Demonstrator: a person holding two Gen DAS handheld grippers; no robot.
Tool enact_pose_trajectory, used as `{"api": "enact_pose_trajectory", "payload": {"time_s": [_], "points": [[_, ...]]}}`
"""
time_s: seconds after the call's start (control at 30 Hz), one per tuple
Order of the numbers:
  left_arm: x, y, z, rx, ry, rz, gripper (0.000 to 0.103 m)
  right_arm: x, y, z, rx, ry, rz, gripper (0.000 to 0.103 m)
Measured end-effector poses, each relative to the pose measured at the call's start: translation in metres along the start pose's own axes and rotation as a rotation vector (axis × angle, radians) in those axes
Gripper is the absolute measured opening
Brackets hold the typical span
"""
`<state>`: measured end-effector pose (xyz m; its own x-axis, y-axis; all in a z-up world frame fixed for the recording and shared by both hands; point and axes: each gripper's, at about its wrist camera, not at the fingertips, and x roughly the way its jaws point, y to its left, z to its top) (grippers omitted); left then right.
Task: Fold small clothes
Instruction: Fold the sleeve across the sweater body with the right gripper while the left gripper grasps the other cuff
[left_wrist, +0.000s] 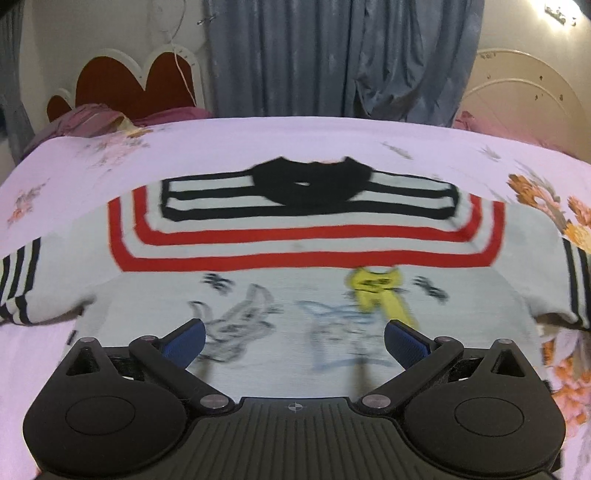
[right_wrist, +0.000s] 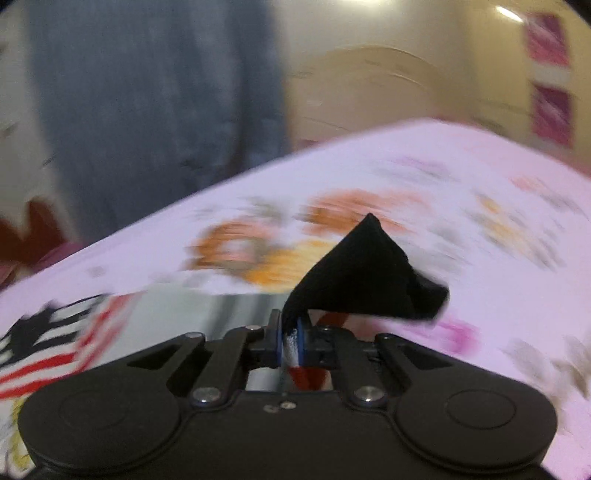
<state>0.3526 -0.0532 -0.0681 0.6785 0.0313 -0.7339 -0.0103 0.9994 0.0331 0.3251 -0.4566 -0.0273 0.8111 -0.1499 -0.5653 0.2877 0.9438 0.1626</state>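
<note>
A small white shirt lies spread flat on the bed, with a black collar, black and red stripes, striped sleeve cuffs and cartoon prints. My left gripper hovers low over its printed lower part, jaws wide open, nothing between the blue pads. In the right wrist view, my right gripper is shut on a piece of cloth, black with white and red at the pads, which stands up in a peak. The striped shirt shows blurred at the left. I cannot tell which part of it is pinched.
The pink floral bed sheet covers the whole surface and also fills the right wrist view. A red and white headboard, purple pillows and a blue curtain stand behind the bed.
</note>
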Motion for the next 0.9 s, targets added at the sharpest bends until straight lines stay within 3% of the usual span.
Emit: {"api": "enact_pose_trajectory", "payload": {"time_s": [0.27,0.43,0.53,0.7,0.77,0.87,0.9], "points": [[0.016,0.085,0.002,-0.099,-0.012,-0.028,0.103,0.02,0.169,-0.027,-0.253,0.077,0.207,0.007],[0.023,0.124,-0.004,-0.136,-0.008,-0.053,0.103,0.022,0.242,-0.053,-0.367,0.115,0.267,0.007],[0.029,0.142,-0.008,-0.158,0.001,-0.084,0.102,0.022,0.272,-0.07,-0.434,0.139,0.307,0.007],[0.035,0.15,-0.009,-0.154,-0.004,-0.068,0.103,0.031,0.306,-0.108,-0.513,0.236,0.357,0.01],[0.037,0.151,-0.007,-0.154,-0.009,-0.075,0.103,0.027,0.309,-0.11,-0.521,0.214,0.372,0.017],[0.042,0.144,0.001,-0.175,-0.012,-0.157,0.102,0.011,0.295,-0.1,-0.448,0.171,0.407,0.042],[0.044,0.139,0.004,-0.174,-0.02,-0.188,0.102,0.005,0.295,-0.098,-0.439,0.135,0.4,0.041]]}}
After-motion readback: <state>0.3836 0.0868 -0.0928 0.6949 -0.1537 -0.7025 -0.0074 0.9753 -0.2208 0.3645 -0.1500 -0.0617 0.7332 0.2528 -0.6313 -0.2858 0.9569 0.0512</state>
